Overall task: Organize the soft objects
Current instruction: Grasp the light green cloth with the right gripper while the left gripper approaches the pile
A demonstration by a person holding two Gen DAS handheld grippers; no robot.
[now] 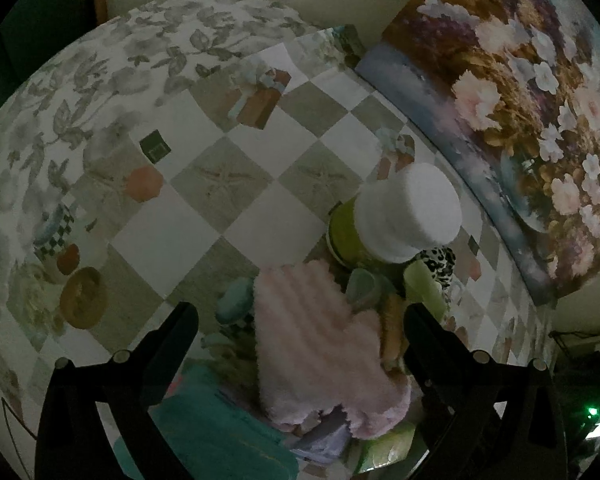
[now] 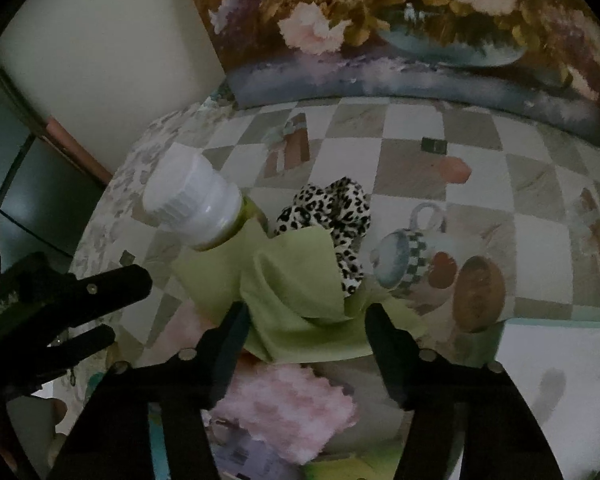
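dim checkered tablecloth (image 2: 412, 168), green cloth (image 2: 300, 304) partly hiding leopard-print fabric (image 2: 332, 208)

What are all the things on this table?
Bottle: one, white cap, green body, beside the cloths.
Green cloth: one, light green, between the right fingers.
Leopard cloth: one, black and white, behind the green cloth.
Pink fluffy cloth: one, between the left fingers.
Teal cloth: one, near edge.
Flower painting: one, at the back.
Tablecloth: one, checkered.
Left gripper: black, open.
Right gripper: black, around the green cloth.
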